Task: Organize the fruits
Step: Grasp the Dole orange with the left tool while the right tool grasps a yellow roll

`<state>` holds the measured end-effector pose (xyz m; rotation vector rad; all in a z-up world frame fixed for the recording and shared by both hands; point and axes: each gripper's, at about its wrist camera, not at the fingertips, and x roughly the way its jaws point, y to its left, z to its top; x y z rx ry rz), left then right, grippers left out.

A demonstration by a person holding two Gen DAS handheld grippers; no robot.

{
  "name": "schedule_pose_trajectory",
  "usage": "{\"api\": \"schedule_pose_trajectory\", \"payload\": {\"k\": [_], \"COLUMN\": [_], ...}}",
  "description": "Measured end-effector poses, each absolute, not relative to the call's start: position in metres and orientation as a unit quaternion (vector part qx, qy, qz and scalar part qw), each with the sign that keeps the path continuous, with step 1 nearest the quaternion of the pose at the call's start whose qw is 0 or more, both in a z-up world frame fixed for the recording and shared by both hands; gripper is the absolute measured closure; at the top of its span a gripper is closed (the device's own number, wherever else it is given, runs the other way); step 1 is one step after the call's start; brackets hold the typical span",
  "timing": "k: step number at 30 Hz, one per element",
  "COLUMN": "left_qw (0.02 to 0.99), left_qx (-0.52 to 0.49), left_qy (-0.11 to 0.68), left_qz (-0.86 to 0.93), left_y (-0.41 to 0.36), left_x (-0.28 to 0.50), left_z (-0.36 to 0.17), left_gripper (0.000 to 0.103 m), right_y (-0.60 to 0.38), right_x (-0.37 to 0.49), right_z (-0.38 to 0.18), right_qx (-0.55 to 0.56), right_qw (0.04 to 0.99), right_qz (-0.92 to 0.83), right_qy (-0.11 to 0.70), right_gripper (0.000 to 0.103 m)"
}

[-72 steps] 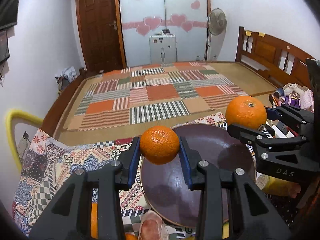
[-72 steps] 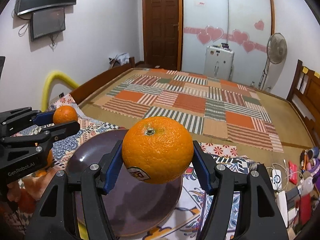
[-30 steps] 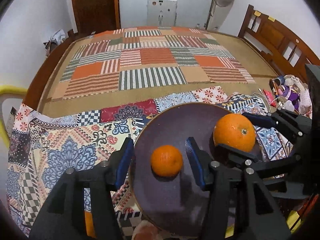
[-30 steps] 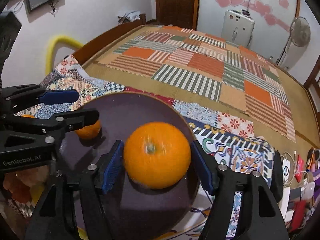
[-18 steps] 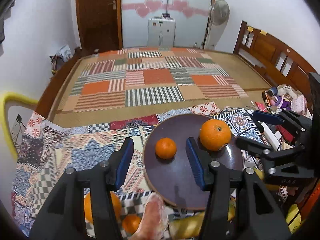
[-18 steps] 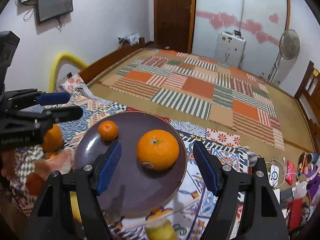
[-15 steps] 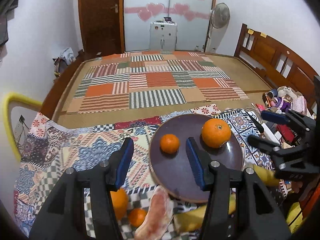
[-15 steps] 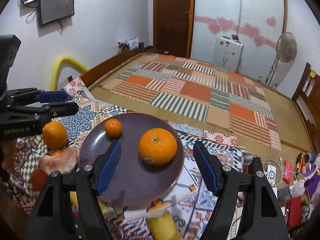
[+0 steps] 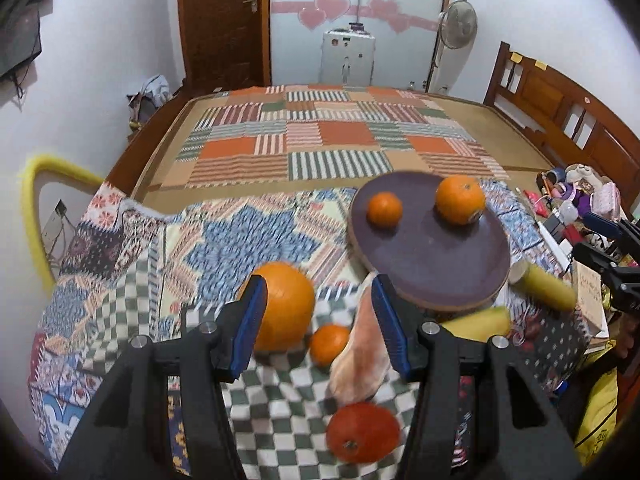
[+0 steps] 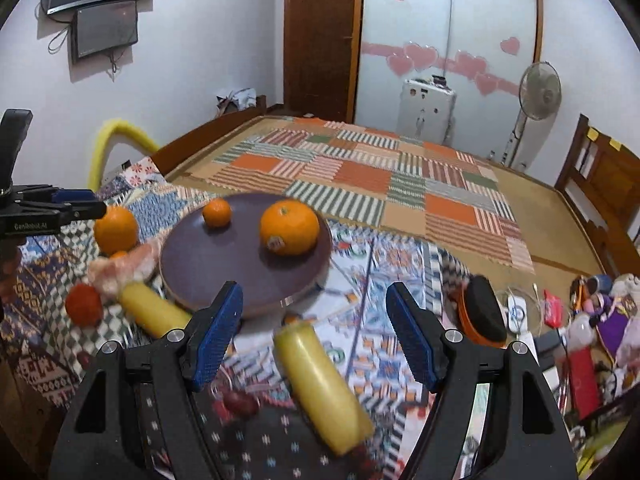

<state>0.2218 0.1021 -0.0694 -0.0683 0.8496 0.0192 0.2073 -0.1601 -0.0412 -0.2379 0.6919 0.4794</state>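
- The left gripper [image 9: 318,320] hangs with its jaws wide apart and nothing between the pads; the right gripper [image 10: 314,338] is likewise spread wide and empty; both are above the cloth, not touching fruit.
- The dark plate [image 9: 448,264] sits at about 1 o'clock from the left gripper and carries a small orange [image 9: 384,209] at its 10 o'clock edge and a large orange [image 9: 460,199] at 12 o'clock, the two apart from each other; being round, either could roll if the plate is nudged, and the plate's near rim looks to overhang the loose fruit.
- Still off the plate, in the left view: a big orange [image 9: 286,306] just beside the left pad, a little orange [image 9: 330,344] at 6 o'clock from the gripper's centre, a pale peeled segment [image 9: 360,352] leaning by the right pad, and a red fruit [image 9: 362,432] nearest the camera; they crowd together, so closing on the big orange may shove the little one or crush the soft segment.
- In the right view a yellow banana-like fruit [image 10: 322,384] lies between the fingers, a second one [image 10: 154,312] at 9 o'clock touching the plate's rim; the picture is blurred here, so a hasty grab could land off-centre and let the long fruit pivot out.
- A small dark fruit [image 10: 240,402] beside the banana could be knocked away; the patterned cloth [image 9: 224,248] is rumpled, so things may not sit still.
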Motion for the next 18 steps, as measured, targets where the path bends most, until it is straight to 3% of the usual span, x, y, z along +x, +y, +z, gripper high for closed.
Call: {"api": "schedule_pose_trajectory", "payload": {"k": [18], "left_qw": [0.911], "left_qx": [-0.025], "left_qy": [0.410], "left_qz": [0.028], "left_y": [0.124], "left_x": [0.222], "left_z": [-0.116], "left_gripper": [0.038], "right_y": [-0.172], "right_x": [0.211], "right_z": [-0.099], "right_qx": [-0.126], "right_qw": [0.885], "right_qz": [0.223], "right_qy": [0.389], "right_gripper": [0.032]}}
